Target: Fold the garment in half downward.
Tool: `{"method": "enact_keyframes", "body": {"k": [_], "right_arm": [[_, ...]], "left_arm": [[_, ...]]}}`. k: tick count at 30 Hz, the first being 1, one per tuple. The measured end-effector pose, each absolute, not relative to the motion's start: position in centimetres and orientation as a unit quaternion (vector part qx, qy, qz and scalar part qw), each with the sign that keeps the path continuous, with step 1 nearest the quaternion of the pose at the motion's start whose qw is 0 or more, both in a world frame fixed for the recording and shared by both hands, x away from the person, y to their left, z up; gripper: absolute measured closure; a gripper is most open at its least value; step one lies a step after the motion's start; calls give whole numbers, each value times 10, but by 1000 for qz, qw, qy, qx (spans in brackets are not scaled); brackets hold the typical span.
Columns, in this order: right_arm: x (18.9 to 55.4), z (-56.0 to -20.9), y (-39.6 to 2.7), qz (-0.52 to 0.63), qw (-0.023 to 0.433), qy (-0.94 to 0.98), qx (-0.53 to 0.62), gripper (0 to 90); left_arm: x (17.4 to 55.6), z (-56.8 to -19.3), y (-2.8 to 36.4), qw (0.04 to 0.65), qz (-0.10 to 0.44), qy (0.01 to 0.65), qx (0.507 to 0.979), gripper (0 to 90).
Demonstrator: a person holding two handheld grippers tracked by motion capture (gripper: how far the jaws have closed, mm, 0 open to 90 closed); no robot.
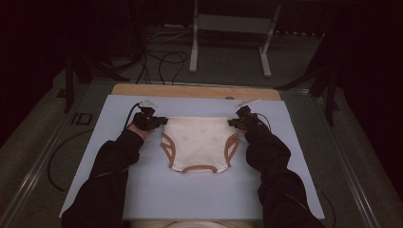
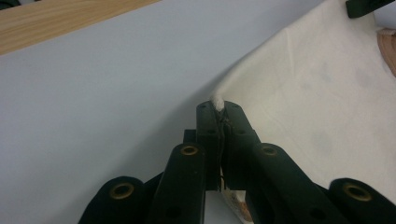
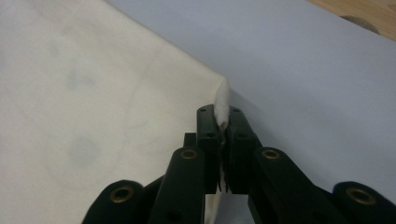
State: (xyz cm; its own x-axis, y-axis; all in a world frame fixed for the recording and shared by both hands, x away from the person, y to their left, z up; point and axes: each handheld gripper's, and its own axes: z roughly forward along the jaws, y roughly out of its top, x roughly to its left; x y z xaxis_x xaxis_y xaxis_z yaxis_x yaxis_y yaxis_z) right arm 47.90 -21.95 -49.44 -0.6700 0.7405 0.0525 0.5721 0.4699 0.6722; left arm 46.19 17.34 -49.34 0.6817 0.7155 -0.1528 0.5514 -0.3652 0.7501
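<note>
A cream garment [image 1: 199,142] with orange-brown trim lies flat on the pale blue mat [image 1: 142,190]. My left gripper [image 1: 160,121] is shut on its far left corner, where a tuft of cream cloth [image 2: 217,101] pokes out between the jaws. My right gripper [image 1: 234,122] is shut on the far right corner, and a fold of cloth [image 3: 221,105] sticks up between its jaws. The garment [image 2: 327,102] spreads to the right of the left gripper [image 2: 219,111]. In the right gripper view the garment [image 3: 93,112] spreads to the left of the right gripper [image 3: 223,115].
A wooden board edge [image 1: 190,90] runs along the far side of the mat. Beyond it are cables [image 1: 161,61] on the floor and a metal stand [image 1: 228,42]. Dark sleeves [image 1: 114,161] reach in from the bottom.
</note>
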Motion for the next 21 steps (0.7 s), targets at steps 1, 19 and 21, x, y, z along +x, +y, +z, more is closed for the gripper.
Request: {"method": "enact_keyframes", "body": {"k": [1, 19, 21], "right_arm": [[480, -495, -219, 339, 124, 848, 388, 868], [487, -506, -218, 332, 114, 846, 402, 804], [487, -506, -219, 332, 116, 845, 402, 761]], "left_arm": [[462, -494, 173, 410, 99, 388, 819, 880], [469, -508, 172, 392, 91, 410, 818, 852], [469, -507, 172, 391, 93, 413, 817, 808]]}}
